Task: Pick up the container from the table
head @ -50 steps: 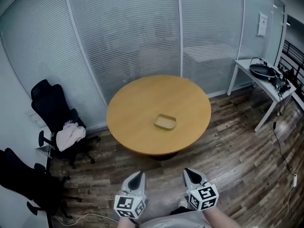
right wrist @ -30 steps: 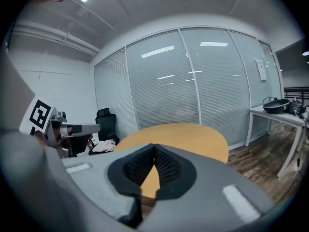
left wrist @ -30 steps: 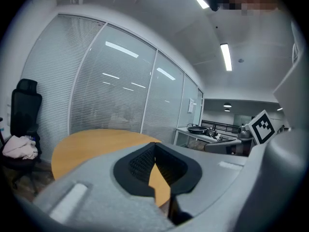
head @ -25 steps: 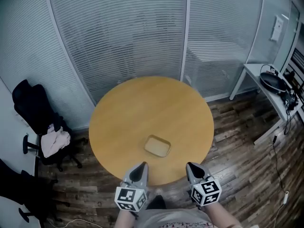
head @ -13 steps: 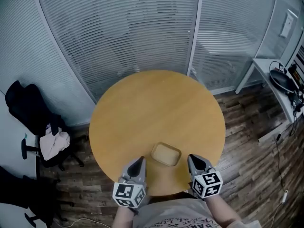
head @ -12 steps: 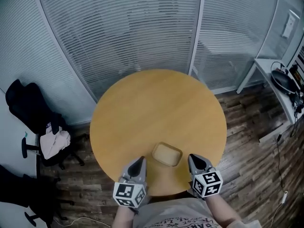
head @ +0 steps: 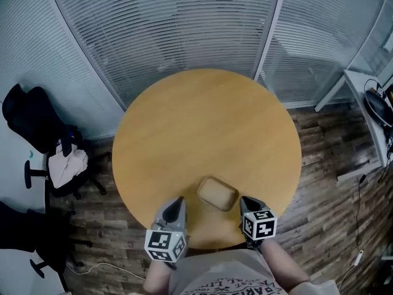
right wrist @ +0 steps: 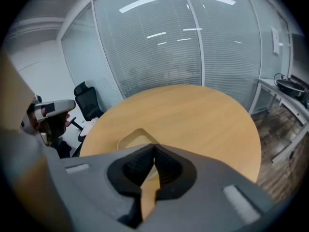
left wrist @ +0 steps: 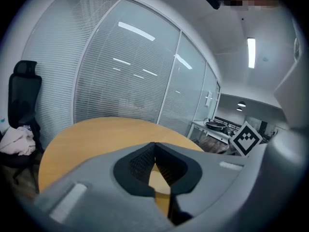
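Note:
A shallow tan container (head: 217, 193) with rounded corners lies on the round wooden table (head: 202, 128), near its front edge. My left gripper (head: 178, 200) hovers at the front edge, left of the container and apart from it, jaws shut and empty. My right gripper (head: 245, 200) hangs just right of the container, jaws shut with nothing between them. In the right gripper view the container (right wrist: 135, 138) shows just beyond the closed tips (right wrist: 154, 147). In the left gripper view the closed tips (left wrist: 154, 144) point across the table (left wrist: 91, 134); the container is hidden there.
Black office chairs (head: 37, 128), one with cloth (head: 66, 163) on it, stand left of the table. Glass walls with blinds (head: 184, 23) curve behind it. A white side desk (head: 374, 103) stands at the right. The floor (head: 331, 183) is dark wood planks.
Both grippers have come forward and down to the table's front edge, either side of the container. The table and container now sit closer under the head view. Both stayed shut.

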